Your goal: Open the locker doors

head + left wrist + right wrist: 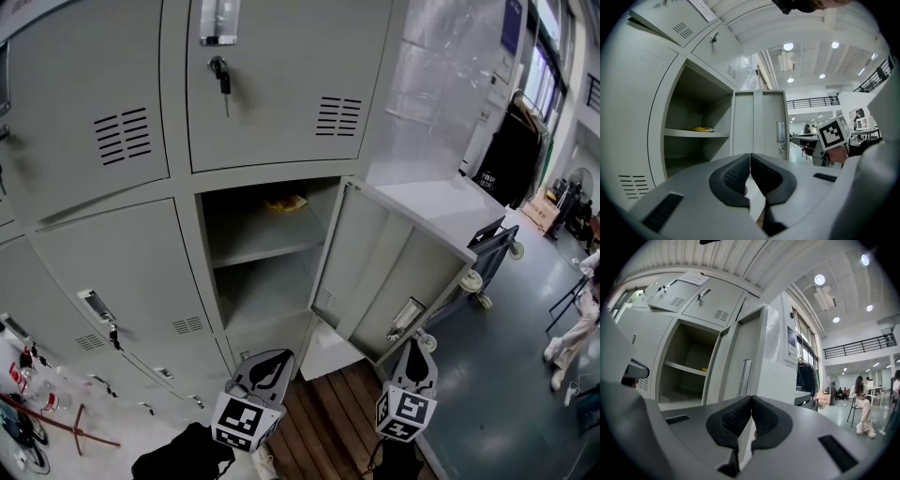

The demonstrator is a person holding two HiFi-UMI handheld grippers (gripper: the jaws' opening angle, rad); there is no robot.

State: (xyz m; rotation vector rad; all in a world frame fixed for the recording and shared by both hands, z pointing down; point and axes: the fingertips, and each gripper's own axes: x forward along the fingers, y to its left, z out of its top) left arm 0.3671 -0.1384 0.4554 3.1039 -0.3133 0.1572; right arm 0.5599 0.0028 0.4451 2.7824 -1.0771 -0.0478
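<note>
A bank of grey lockers (112, 141) fills the head view. One lower locker stands open: its door (394, 272) is swung out to the right, and a yellow item (285, 202) lies on its shelf (267, 246). Both grippers hang low in front of this compartment, apart from the door. My left gripper (264, 367) is shut with nothing between its pads (740, 176). My right gripper (415, 358) is shut and empty too, just below the door's free edge. The open door (740, 366) rises ahead in the right gripper view.
The neighbouring doors are shut, one above with a key (221, 77) in its lock and one at lower left with a handle (97, 307). A cart (492, 246) stands right of the lockers. A person (577, 323) sits at far right. Clutter (37, 412) lies at lower left.
</note>
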